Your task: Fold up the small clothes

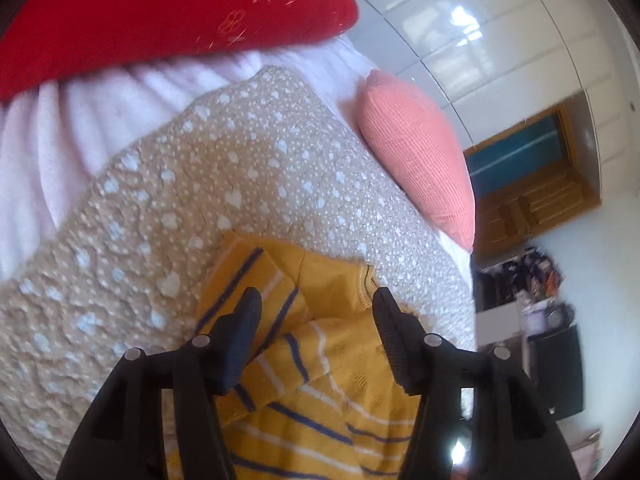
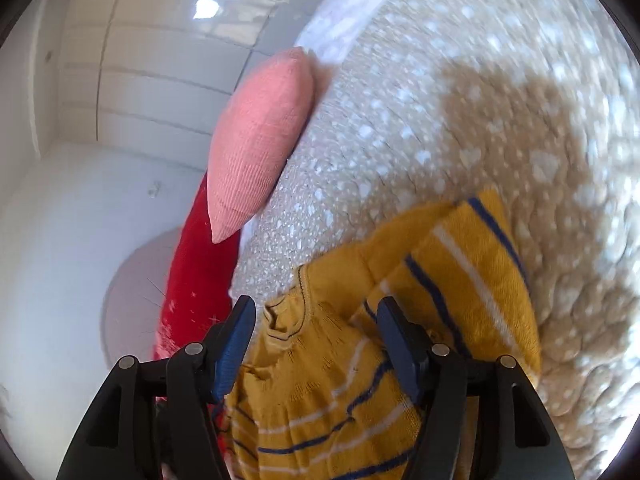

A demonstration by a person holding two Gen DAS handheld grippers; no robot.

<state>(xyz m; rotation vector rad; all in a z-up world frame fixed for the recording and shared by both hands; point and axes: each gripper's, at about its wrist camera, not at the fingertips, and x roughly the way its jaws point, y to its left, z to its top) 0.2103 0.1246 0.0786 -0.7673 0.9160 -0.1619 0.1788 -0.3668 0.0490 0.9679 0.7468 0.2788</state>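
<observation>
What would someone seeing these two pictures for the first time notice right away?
First, the mustard-yellow striped top, lying crumpled on the tan heart-print bedspread right under both open grippers, the left gripper and the right gripper. Next, the coral pink pillow at the bed's edge, and the big red pillow at the far end.

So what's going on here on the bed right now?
A person is folding a small yellow striped top on a tan dotted bedspread, with a handheld gripper in each hand. The left gripper and right gripper are both open over the crumpled top, neither one pinching it. The top is bunched, not yet folded neatly. A pink pillow and a red pillow lie at the edge of the bed.
</observation>
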